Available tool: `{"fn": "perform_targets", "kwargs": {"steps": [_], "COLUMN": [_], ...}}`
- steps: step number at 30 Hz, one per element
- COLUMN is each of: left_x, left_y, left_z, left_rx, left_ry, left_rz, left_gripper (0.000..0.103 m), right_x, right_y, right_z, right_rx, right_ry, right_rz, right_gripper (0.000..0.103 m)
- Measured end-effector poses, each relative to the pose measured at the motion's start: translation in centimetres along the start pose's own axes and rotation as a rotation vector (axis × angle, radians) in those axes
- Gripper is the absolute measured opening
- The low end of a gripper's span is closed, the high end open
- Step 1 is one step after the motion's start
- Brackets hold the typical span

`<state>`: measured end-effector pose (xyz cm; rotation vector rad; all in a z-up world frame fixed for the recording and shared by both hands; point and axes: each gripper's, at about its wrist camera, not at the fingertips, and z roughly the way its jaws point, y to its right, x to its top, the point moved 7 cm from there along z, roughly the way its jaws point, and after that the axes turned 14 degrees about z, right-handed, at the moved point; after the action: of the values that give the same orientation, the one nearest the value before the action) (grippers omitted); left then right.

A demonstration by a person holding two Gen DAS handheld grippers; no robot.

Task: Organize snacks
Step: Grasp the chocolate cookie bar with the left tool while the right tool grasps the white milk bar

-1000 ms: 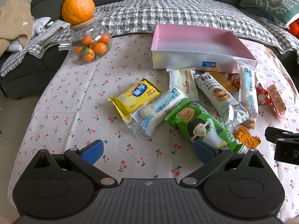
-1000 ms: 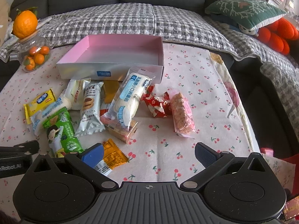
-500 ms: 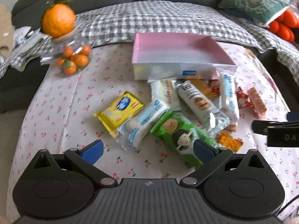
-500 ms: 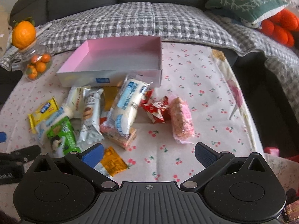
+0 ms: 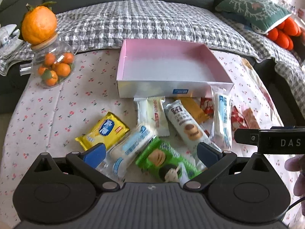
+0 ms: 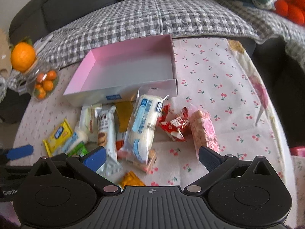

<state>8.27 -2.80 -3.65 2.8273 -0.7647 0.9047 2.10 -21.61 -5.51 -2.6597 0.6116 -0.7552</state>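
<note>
Pink box (image 5: 171,64) sits open-topped toward the desk's (image 5: 57,114) far edge, snack packets crowded against its near wall, bare cloth to the left and right of the pile. Left gripper (image 5: 150,152) fingers spread wide, holding nothing, straddling the green packet (image 5: 164,158) and blue-white packet (image 5: 131,147) low over the pile's near end. Right gripper (image 6: 151,155) fingers likewise apart and unloaded, the long white packet (image 6: 143,127) lying between them just ahead, pink bar (image 6: 205,131) by the right finger.
</note>
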Motion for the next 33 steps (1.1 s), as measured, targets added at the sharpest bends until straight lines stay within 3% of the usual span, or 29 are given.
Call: {"fn": "perform_targets", "kwargs": {"steps": [2, 8, 13, 17, 20, 23, 33], "left_x": [0.1, 1.1, 2.2, 2.1, 1.9, 1.9, 1.5], "left_y": [0.0, 1.2, 2.1, 2.7, 3.1, 3.2, 3.1], "left_z": [0.6, 2.9, 3.8, 5.1, 5.9, 6.2, 6.3], "left_rx": [-0.021, -0.173, -0.198, -0.246, -0.257, -0.256, -0.228], "left_ry": [0.020, 0.011, 0.022, -0.013, -0.043, -0.063, -0.075], "left_rz": [-0.020, -0.073, -0.065, -0.094, -0.116, -0.136, -0.138], "left_gripper": [0.099, 0.077, 0.063, 0.051, 0.046, 0.043, 0.037], "right_x": [0.2, 2.0, 2.9, 3.2, 3.5, 4.0, 2.7], "right_y": [0.4, 1.1, 1.4, 1.5, 1.8, 2.0, 0.4], "right_z": [1.0, 3.3, 4.5, 5.0, 5.0, 4.6, 6.5], "right_rx": [0.033, 0.173, 0.242, 0.247, 0.247, 0.249, 0.201], "right_ry": [-0.010, -0.060, -0.090, -0.091, -0.063, -0.025, -0.062], "right_rz": [0.030, 0.158, 0.254, 0.273, 0.288, 0.297, 0.221], "right_gripper": [0.103, 0.097, 0.069, 0.056, 0.040, 0.040, 0.042]}}
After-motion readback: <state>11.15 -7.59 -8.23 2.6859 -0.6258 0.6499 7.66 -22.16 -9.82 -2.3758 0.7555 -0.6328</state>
